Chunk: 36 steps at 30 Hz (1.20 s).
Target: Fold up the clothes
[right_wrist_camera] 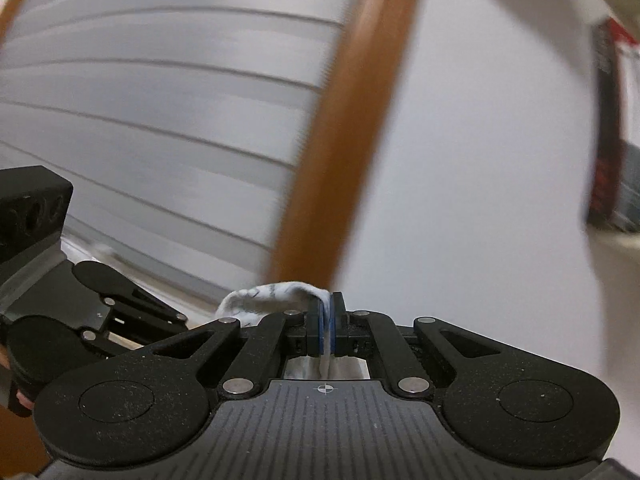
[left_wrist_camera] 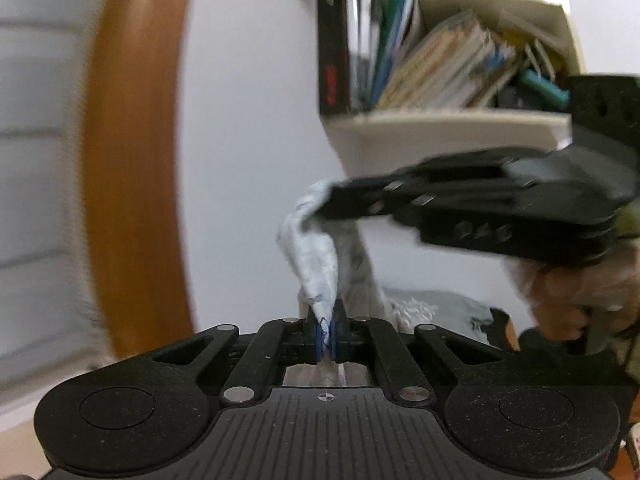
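Cloth held in the air between both grippers.

The white cloth point(left_wrist_camera: 316, 256) with faint dark print is pinched at two points: the left gripper point(left_wrist_camera: 327, 334) is clenched on one bunched end, and the right gripper point(left_wrist_camera: 340, 196) is clenched on another, as the right wrist view shows with the cloth point(right_wrist_camera: 272, 294) caught between its blue pads point(right_wrist_camera: 329, 320). From the left gripper the cloth runs up and forward to the right gripper, which sits higher and just off to the right, so the span between them is short, slack and twisted. Both grippers are equally near it; spreading them apart along that line would likely pull the edge straight. Behind stand a wooden post point(left_wrist_camera: 136, 152), a white wall and a bookshelf point(left_wrist_camera: 448, 120).
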### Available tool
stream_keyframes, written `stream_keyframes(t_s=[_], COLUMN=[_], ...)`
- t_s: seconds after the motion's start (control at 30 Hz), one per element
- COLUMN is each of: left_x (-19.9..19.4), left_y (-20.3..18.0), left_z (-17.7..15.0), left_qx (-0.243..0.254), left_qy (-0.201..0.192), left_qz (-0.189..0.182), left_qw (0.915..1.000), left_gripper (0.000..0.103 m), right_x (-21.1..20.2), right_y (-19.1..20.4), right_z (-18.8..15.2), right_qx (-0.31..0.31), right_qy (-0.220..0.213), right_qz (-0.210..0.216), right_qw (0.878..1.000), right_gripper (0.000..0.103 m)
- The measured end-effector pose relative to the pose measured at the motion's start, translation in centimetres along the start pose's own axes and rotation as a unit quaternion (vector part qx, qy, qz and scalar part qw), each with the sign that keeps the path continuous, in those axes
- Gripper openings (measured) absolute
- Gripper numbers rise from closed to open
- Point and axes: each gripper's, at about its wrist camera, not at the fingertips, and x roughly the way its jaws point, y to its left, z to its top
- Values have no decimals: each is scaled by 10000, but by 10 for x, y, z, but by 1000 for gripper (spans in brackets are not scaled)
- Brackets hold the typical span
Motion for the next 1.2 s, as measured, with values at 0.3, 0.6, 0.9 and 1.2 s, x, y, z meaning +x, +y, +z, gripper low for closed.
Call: stream_keyframes(t_s=[0.3, 0.6, 0.9, 1.2], left_x=[-108, -125, -103, 4], left_y=[63, 107, 85, -4], left_z=[-36, -90, -63, -87], left_qx=[-299, -633, -402, 109], left_qy=[393, 1020, 882, 1737], left_qz=[758, 1317, 1260, -127], left_qw=[9959, 9840, 9873, 9847], left_gripper=[4, 18, 50, 68], right_x=[38, 26, -15, -38], right_y=[78, 62, 13, 2], right_z=[11, -65, -157, -224], right_qx=[115, 304, 463, 1034], right_qy=[421, 1969, 2915, 3143], right_qz=[1072, 1364, 447, 593], right_qw=[9933, 9704, 9544, 9418], right_gripper=[12, 45, 51, 64])
